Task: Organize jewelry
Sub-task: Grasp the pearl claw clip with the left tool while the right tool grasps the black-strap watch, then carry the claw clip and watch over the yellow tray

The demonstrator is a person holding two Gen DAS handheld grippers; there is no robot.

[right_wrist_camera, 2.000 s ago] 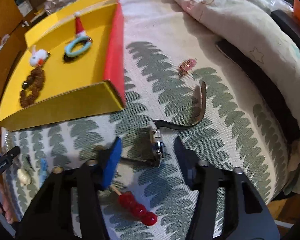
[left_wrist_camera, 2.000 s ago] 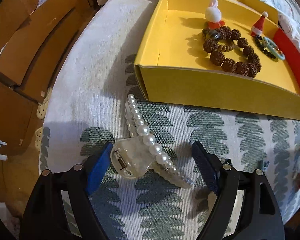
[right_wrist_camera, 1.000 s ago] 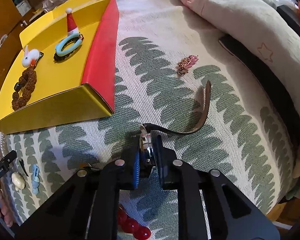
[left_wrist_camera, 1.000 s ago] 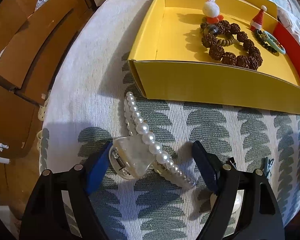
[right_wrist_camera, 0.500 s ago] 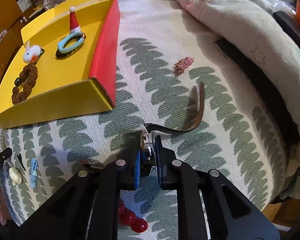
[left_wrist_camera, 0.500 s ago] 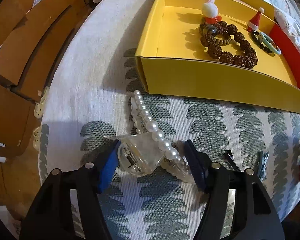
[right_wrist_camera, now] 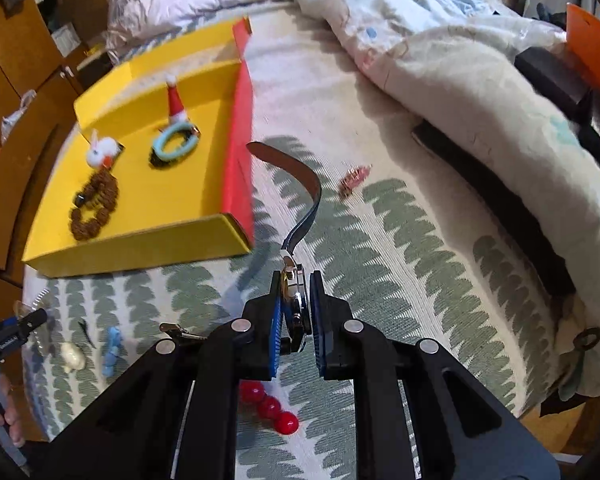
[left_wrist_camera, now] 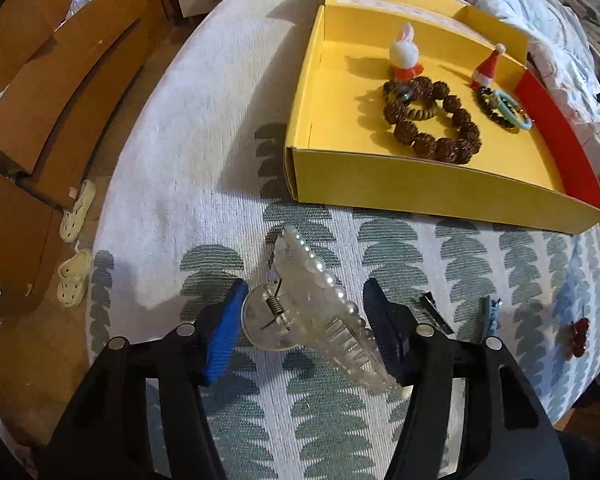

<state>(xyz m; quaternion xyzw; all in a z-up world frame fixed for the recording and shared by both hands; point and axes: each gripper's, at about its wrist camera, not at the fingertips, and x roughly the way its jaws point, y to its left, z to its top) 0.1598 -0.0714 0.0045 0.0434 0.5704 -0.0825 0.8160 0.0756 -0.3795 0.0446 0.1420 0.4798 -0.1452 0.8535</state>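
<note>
My left gripper (left_wrist_camera: 304, 320) is shut on a clear pearl hair claw (left_wrist_camera: 316, 304), lifted and tilted above the leaf-patterned cloth. My right gripper (right_wrist_camera: 296, 312) is shut on a wristwatch (right_wrist_camera: 294, 300), raised off the cloth; its dark strap (right_wrist_camera: 300, 184) curls up toward the yellow tray (right_wrist_camera: 140, 248). In the left wrist view the yellow tray (left_wrist_camera: 420, 188) holds a brown bead bracelet (left_wrist_camera: 432, 124), a bunny clip (left_wrist_camera: 404, 56), a Santa-hat clip (left_wrist_camera: 488, 66) and a teal ring (left_wrist_camera: 508, 110).
On the cloth lie a black clip (left_wrist_camera: 436, 312), a blue clip (left_wrist_camera: 492, 312), a red piece (left_wrist_camera: 578, 336), red beads (right_wrist_camera: 270, 406), a pink charm (right_wrist_camera: 354, 178), a white piece (right_wrist_camera: 72, 356). Bedding (right_wrist_camera: 460, 60) is at the right, wooden cabinets (left_wrist_camera: 40, 80) at the left.
My left gripper has closed on the pearl claw and lifted it, tilting it. My right gripper, shut on the watch, has risen and the strap now swings toward the tray.
</note>
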